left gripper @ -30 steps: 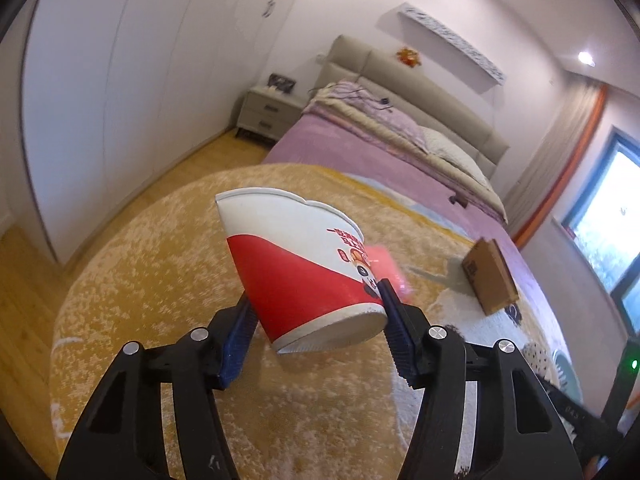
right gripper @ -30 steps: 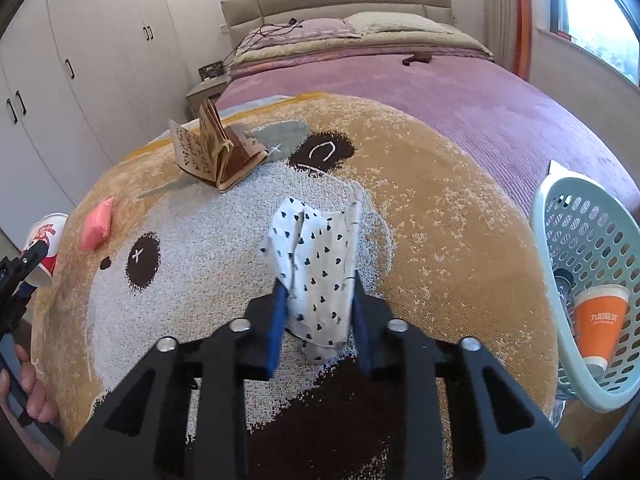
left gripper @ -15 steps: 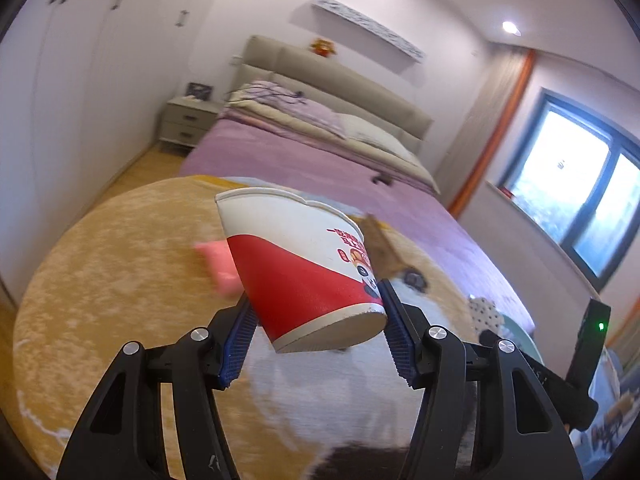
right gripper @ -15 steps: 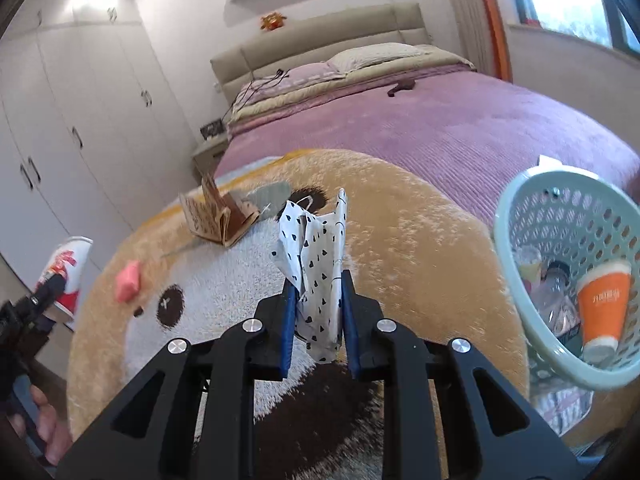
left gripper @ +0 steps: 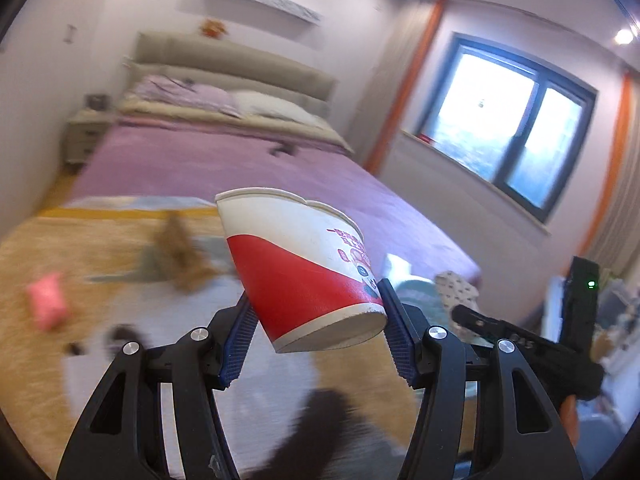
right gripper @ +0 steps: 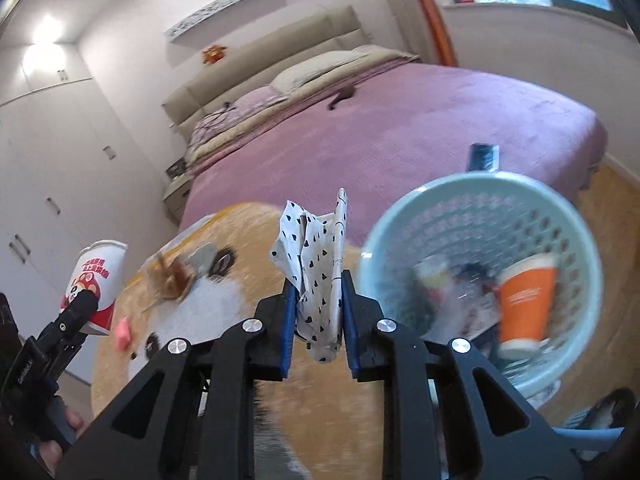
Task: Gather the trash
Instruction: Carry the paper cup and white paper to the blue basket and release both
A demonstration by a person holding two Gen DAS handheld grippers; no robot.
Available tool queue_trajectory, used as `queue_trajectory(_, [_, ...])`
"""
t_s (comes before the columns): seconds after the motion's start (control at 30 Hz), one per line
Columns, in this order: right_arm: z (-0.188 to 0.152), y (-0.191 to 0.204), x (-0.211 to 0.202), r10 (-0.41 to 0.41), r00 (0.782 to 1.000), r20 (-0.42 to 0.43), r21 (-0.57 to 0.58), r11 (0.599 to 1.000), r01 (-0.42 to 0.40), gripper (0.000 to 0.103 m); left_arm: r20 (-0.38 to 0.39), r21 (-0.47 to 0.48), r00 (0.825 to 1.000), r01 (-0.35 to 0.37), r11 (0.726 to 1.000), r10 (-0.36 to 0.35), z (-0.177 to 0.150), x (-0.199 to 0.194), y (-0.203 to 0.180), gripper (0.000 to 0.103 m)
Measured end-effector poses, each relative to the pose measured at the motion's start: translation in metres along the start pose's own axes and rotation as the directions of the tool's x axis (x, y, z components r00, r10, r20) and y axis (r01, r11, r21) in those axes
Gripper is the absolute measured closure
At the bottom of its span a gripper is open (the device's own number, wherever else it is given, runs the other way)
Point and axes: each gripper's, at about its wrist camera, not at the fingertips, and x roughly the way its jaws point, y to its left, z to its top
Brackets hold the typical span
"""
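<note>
This was a home bedroom: a purple-covered bed point(right gripper: 400, 128) with an upholstered headboard point(left gripper: 232, 60), white wardrobes point(right gripper: 48, 168), what looked like a nightstand point(left gripper: 86, 136), and a window point(left gripper: 516, 128).

Right gripper point(right gripper: 319, 316) is pinching a white heart-print wrapper point(right gripper: 316, 264) upright, just left of the mint basket point(right gripper: 576, 240). An orange cup point(right gripper: 524, 304) is lying inside the basket. Far left of the basket, left gripper point(right gripper: 76, 312) is clamping a red-white cup point(right gripper: 96, 276). A pink packet point(right gripper: 122, 330) is lying on the rug point(right gripper: 240, 224).
</note>
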Motion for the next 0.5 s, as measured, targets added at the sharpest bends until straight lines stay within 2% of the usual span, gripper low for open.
queue_trajectory(0.1, [0.01, -0.018, -0.005, -0.009, 1.0, -0.009, 0.027, 1.0, 0.009, 0.085, -0.038, 0.032, 0.998, 0.06, 0.998, -0.059, 0.004, 0.027, -0.028, 0.046])
queue_trajectory(0.2, [0.015, -0.036, -0.003, -0.052, 0.999, -0.013, 0.047, 0.998, 0.053, 0.085, -0.106, 0.064, 0.987, 0.124, 0.99, -0.117, 0.004, 0.059, -0.054, 0.046])
queue_trajectory(0.33, [0.017, -0.074, 0.012, -0.089, 0.994, -0.061, 0.147, 0.984, 0.097, 0.083, -0.21, 0.081, 0.96, 0.203, 0.976, -0.182, 0.0, 0.102, -0.086, 0.046])
queue_trajectory(0.4, [0.015, -0.091, 0.022, -0.111, 0.989, -0.097, 0.177, 0.976, 0.127, 0.083, -0.272, 0.088, 0.94, 0.238, 0.967, -0.206, -0.006, 0.124, -0.101, 0.046])
queue_trajectory(0.47, [0.012, -0.101, 0.028, -0.122, 0.986, -0.112, 0.186, 0.972, 0.141, 0.083, -0.336, 0.096, 0.917, 0.261, 0.961, -0.216, -0.013, 0.146, -0.114, 0.046])
queue_trajectory(0.5, [0.011, -0.105, 0.03, -0.117, 0.986, -0.119, 0.196, 0.971, 0.139, 0.083, -0.344, 0.104, 0.914, 0.263, 0.959, -0.214, -0.014, 0.151, -0.117, 0.046])
